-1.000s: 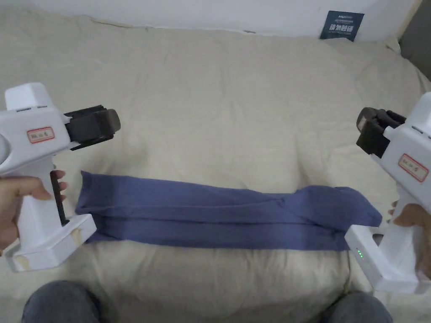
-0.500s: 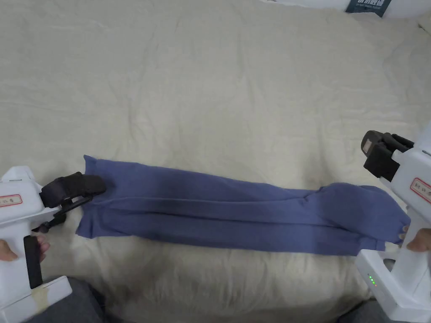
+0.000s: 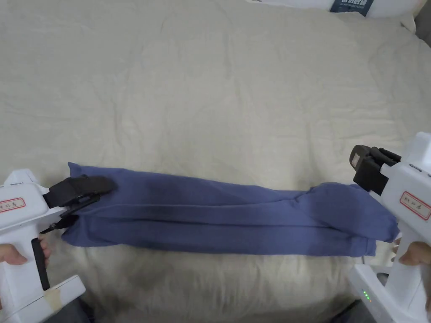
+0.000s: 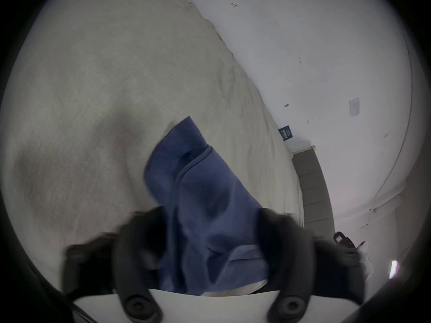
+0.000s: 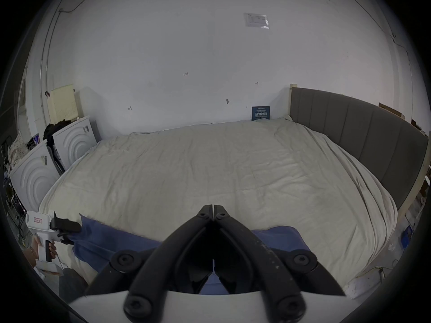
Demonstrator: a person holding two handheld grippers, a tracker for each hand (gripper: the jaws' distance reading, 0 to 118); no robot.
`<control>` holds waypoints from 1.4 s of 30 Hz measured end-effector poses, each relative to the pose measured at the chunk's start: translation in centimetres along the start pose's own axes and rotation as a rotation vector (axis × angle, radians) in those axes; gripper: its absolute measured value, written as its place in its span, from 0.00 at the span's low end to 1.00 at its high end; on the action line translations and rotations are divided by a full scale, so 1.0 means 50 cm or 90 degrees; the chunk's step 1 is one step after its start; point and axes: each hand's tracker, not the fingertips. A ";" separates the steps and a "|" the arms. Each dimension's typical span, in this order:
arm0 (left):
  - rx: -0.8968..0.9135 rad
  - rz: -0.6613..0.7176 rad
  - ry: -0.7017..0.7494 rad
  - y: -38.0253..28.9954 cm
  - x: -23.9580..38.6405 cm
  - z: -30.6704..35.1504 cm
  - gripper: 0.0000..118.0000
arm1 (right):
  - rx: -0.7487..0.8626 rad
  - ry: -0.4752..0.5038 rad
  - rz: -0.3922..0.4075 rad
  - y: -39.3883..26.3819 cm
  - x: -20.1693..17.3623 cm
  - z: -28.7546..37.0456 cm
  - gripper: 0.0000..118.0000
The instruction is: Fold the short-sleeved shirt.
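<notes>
A blue short-sleeved shirt point(image 3: 219, 218) lies folded into a long narrow strip across the near part of the bed. My left gripper point(image 3: 90, 197) is at the strip's left end, open, its jaws above and below the cloth edge. In the left gripper view the blue shirt point(image 4: 198, 188) runs between the two spread, blurred jaws of the left gripper point(image 4: 210, 223). My right gripper point(image 3: 357, 160) hovers just above the shirt's right end, shut and holding nothing. Its tips meet in the right gripper view point(image 5: 213, 208), where the shirt point(image 5: 105, 237) and the left gripper point(image 5: 70, 231) also show.
The bed's beige sheet point(image 3: 219, 92) stretches wide and wrinkled behind the shirt. A grey headboard point(image 5: 363, 137) bounds the right side and a white wall the far side, with a blue card point(image 3: 351, 6) leaning there. White panels point(image 5: 72, 141) stand past the left edge.
The left gripper has dropped from above the bed to the shirt's left end and its jaws now straddle the cloth. The right gripper stays shut near the right end. The head camera tilted down.
</notes>
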 end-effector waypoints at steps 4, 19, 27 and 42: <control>-0.032 -0.007 0.118 -0.005 0.008 -0.035 0.06 | 0.004 -0.007 -0.001 0.000 0.007 0.014 0.01; 0.002 -0.318 0.145 -0.113 0.403 0.034 0.06 | 0.068 0.012 -0.010 0.004 0.060 0.082 0.01; -0.093 -0.373 0.127 -0.236 0.532 -0.201 0.06 | 0.081 -0.004 -0.037 -0.012 0.119 0.118 0.01; -0.137 -0.353 0.030 -0.255 0.544 -0.245 0.94 | 0.053 -0.064 -0.069 -0.048 0.173 0.146 0.01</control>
